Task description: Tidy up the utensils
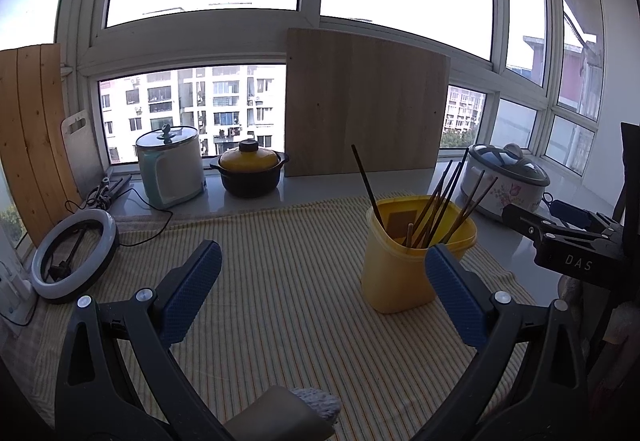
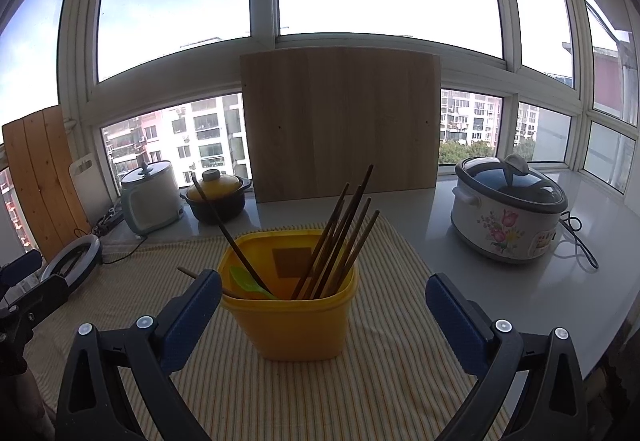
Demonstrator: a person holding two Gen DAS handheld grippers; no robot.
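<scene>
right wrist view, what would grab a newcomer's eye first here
The yellow container in the middle of the striped cloth, bristling with dark chopsticks and holding a green utensil. Behind it a pale wooden board leans upright against the window, with a floral slow cooker on the counter to the right.

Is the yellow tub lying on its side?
No, the yellow tub stands upright on the striped cloth, chopsticks poking out its top.

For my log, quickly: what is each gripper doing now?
Left gripper: open, holding nothing.
Right gripper: open, holding nothing, facing the yellow container.
</scene>
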